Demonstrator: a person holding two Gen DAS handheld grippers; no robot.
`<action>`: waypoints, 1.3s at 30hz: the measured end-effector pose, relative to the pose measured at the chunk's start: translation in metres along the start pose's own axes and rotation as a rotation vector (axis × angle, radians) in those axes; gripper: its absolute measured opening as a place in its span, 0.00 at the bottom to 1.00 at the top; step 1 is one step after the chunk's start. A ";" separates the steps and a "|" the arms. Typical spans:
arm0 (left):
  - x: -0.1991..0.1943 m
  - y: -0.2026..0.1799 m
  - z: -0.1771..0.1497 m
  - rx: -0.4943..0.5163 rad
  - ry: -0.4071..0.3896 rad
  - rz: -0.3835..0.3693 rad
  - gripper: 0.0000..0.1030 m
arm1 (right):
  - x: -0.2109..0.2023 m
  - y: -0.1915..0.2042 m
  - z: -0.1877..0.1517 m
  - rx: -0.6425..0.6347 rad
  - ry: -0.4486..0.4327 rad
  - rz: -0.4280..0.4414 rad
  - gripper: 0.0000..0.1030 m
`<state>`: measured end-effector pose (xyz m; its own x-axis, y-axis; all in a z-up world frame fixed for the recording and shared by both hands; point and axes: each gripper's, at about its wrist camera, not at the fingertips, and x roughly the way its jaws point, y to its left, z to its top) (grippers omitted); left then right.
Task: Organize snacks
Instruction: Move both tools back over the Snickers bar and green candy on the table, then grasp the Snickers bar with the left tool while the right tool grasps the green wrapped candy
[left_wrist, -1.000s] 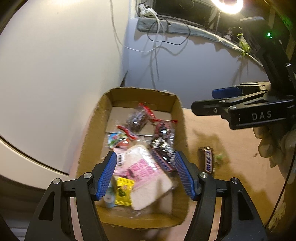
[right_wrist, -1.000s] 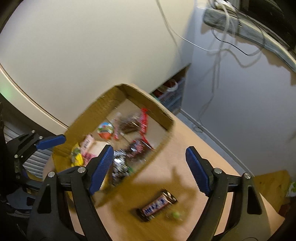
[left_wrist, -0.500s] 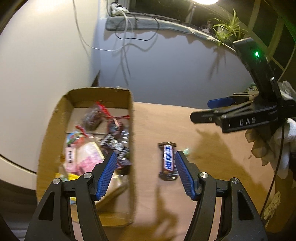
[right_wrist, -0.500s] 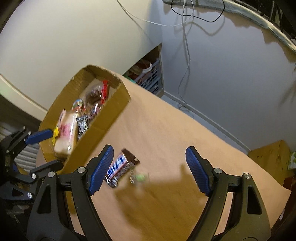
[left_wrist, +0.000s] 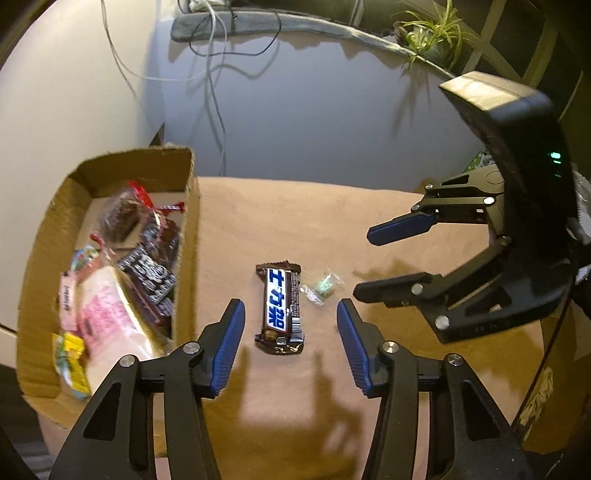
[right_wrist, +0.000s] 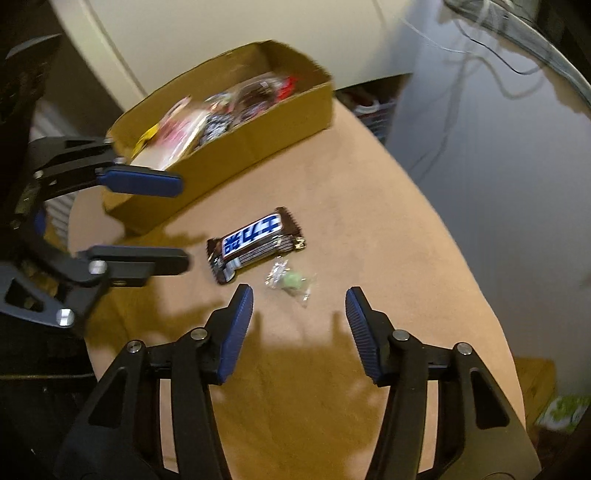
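A brown chocolate bar with a blue and white label (left_wrist: 282, 307) lies flat on the round tan table (left_wrist: 369, 221). Just right of it sits a small clear-wrapped green candy (left_wrist: 324, 287). The left gripper (left_wrist: 290, 345) hangs over the bar, its jaws closing but touching nothing. The right gripper (right_wrist: 299, 330) hangs near the candy, jaws closing, nothing pinched. The brown cardboard box (left_wrist: 190, 206) full of snacks stands at the left.

Cables (left_wrist: 214, 66) are hanging down the pale wall (left_wrist: 314, 110) at the upper middle of the frame, a green plant (left_wrist: 430, 35) is sitting upper right, and a brown tabletop (left_wrist: 277, 206) is filling the centre.
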<state>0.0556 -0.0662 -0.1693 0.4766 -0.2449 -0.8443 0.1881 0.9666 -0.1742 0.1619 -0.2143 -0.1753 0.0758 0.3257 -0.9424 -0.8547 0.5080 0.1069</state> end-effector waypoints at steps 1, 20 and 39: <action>0.003 0.000 0.000 -0.008 0.003 0.001 0.47 | 0.002 0.000 -0.001 -0.017 -0.001 0.011 0.50; 0.042 -0.008 0.000 -0.046 0.035 0.072 0.44 | 0.036 0.007 -0.002 -0.228 0.010 0.053 0.44; 0.064 -0.019 0.005 -0.067 0.078 0.069 0.42 | 0.048 0.017 -0.009 -0.273 0.006 0.055 0.35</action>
<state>0.0864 -0.1009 -0.2176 0.4180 -0.1733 -0.8918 0.0981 0.9845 -0.1453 0.1464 -0.1970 -0.2219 0.0229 0.3415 -0.9396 -0.9643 0.2555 0.0694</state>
